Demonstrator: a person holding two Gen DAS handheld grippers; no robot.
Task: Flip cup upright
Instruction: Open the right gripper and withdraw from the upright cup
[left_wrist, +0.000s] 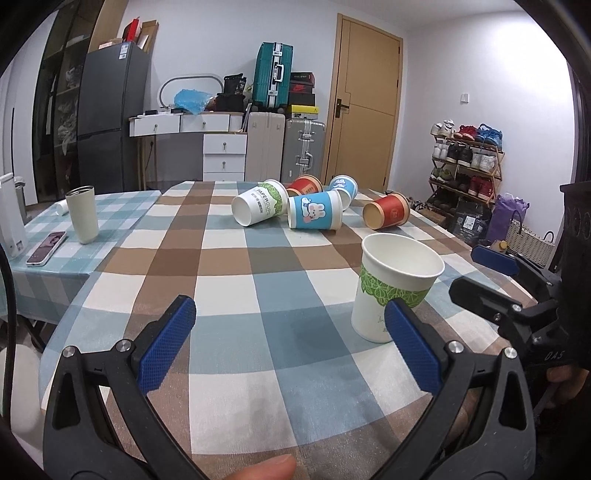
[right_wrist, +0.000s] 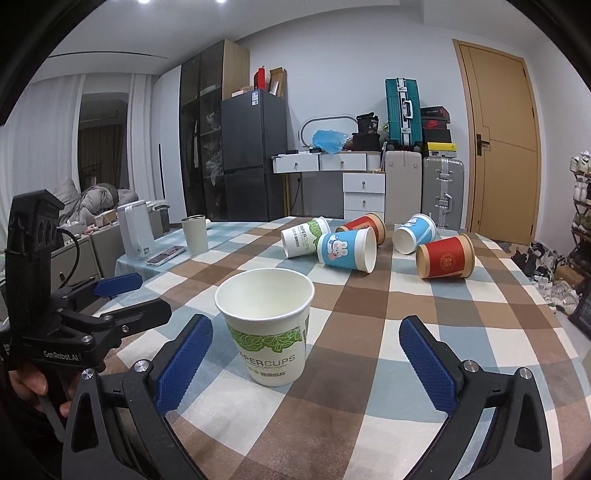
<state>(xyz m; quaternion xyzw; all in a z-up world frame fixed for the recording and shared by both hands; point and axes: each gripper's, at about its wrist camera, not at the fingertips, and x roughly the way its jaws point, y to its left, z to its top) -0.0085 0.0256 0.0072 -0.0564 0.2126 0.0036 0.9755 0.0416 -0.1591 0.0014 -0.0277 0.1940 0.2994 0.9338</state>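
From the left wrist view, the left gripper (left_wrist: 291, 332) has its blue fingers (left_wrist: 168, 347) spread wide with nothing between them, above the checked tabletop (left_wrist: 236, 295); the upright white cup (left_wrist: 397, 284) with a green leaf band stands beyond the right-hand fingertip, its mouth open upward. This view alone shows the shoe rack (left_wrist: 467, 162) and the right gripper (left_wrist: 491, 284) at the edge, marked "DAS". Five cups lie on their sides farther back, the nearest-left tipped cup (left_wrist: 260, 206) reading "PAPERCUPS". From the right wrist view, the right gripper (right_wrist: 306, 354) is likewise wide open and empty, with the upright cup between its fingers but untouched, printed "PAPERCUPS". Here the left gripper's body reads "GenRobot.AI".
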